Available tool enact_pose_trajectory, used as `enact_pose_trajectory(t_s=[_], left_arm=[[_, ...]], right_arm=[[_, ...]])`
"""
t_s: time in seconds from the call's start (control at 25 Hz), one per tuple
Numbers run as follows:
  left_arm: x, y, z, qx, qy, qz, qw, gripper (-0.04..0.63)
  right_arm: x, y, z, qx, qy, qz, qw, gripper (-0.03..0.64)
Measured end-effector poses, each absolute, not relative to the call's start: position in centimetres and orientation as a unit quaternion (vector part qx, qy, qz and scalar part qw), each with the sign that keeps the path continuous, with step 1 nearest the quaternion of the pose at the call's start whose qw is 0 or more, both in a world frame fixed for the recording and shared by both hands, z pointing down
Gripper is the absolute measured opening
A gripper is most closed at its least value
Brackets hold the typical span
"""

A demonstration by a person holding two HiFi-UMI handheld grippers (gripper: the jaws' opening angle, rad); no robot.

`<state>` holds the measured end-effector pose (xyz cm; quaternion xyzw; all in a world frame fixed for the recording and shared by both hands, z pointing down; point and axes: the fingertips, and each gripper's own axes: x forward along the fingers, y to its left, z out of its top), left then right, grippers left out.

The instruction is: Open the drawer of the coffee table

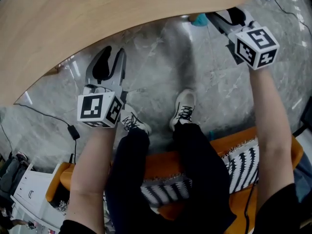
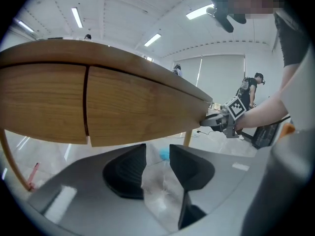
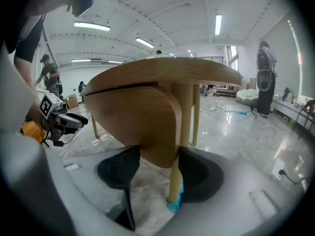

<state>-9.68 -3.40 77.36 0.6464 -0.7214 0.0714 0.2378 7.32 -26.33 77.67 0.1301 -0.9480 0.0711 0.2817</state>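
— While the person sits facing the wooden coffee table (image 1: 97, 18), where is its drawer?
— Under the tabletop's rim. The drawer front (image 2: 142, 107) sits flush with the panel (image 2: 39, 102) beside it, just above the left gripper (image 2: 157, 151).
— And the jaws?
— Left jaws stand partly apart, only marble floor (image 2: 160, 191) showing between them. The right gripper (image 3: 158, 154) has its jaws spread wide; the table's rounded end and a leg (image 3: 183, 112) with a blue foot (image 3: 176, 204) show between them, ungripped.

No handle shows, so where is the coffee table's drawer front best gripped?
Probably the lower edge of the drawer front, from below and in front: its curved face is smooth, no knob, while that edge hangs free above the floor.
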Motion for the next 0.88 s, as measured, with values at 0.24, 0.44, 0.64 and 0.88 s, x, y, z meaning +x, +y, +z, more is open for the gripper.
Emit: enact_pose_trajectory(t_s=[0.24, 0.44, 0.64, 0.88], left_arm=[[-14.4, -1.2, 77.3, 0.592, -0.770, 0.071, 0.226, 0.193], [-17.3, 0.4, 76.9, 0.569, -0.790, 0.075, 0.214, 0.195], [-18.3, 0.4, 76.2, 0.576, -0.789, 0.074, 0.200, 0.213], [-18.1, -0.6, 75.7, 0.619, -0.759, 0.099, 0.174, 0.235]], right_arm=[[7.4, -26.4, 77.8, 0.128, -0.948, 0.074, 0.282, 0.233], [7.8, -26.2, 77.6, 0.133, -0.949, 0.084, 0.272, 0.225], [8.6, -25.9, 77.5, 0.131, -0.949, 0.073, 0.277, 0.207], [9.0, -26.1, 77.3, 0.128, -0.949, 0.077, 0.277, 0.181]])
